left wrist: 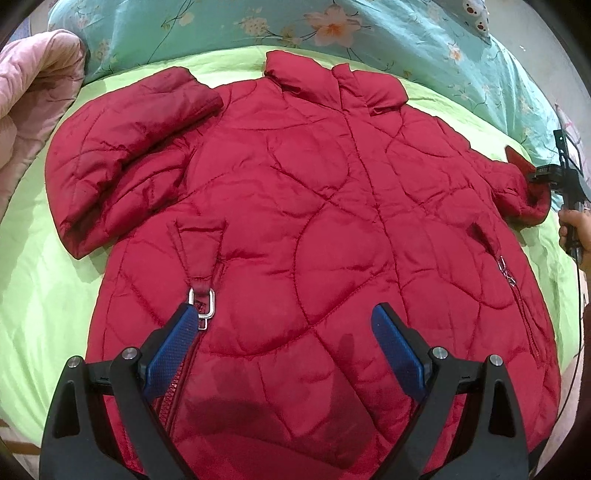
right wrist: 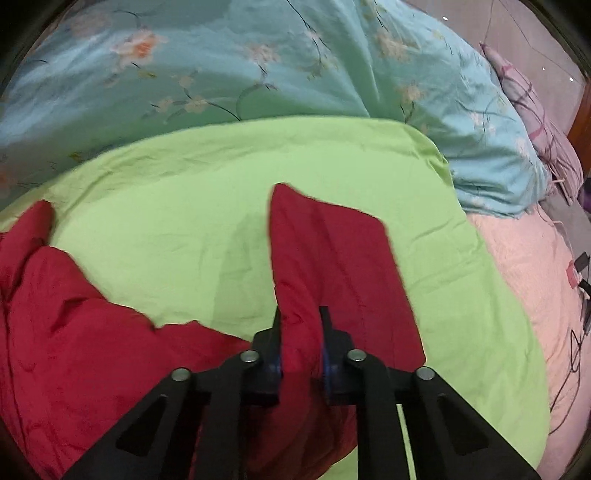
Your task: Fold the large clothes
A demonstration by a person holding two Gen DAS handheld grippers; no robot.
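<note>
Far left of the left wrist view: pink quilt (left wrist: 35, 92) bunched up, mostly cut off by the lens edge. Next over, red puffer jacket (left wrist: 295, 221) spread front-up on the lime green sheet (left wrist: 33, 295), collar pointing at the floral teal duvet (left wrist: 369, 29). Left-hand sleeve (left wrist: 125, 147) folded in over the chest. Left gripper (left wrist: 284, 328) hovering above the hem with blue pads spread wide, nothing between them, one pad just beside the metal zipper pull (left wrist: 202, 301). Hem itself hidden under the gripper body. Over at the right edge, right gripper (left wrist: 554, 173) clamped on the other cuff, hand (left wrist: 576, 229) only partly in frame.

Right wrist view, bit blurry: jacket body (right wrist: 74, 350) heaped at left, then bare sheet (right wrist: 221, 184), then right gripper (right wrist: 300, 325) squeezed tight on the right sleeve (right wrist: 332, 258), cuff sticking up past the fingers. Pink blanket (right wrist: 535, 295) and some dark cables at far right, too small to make out
</note>
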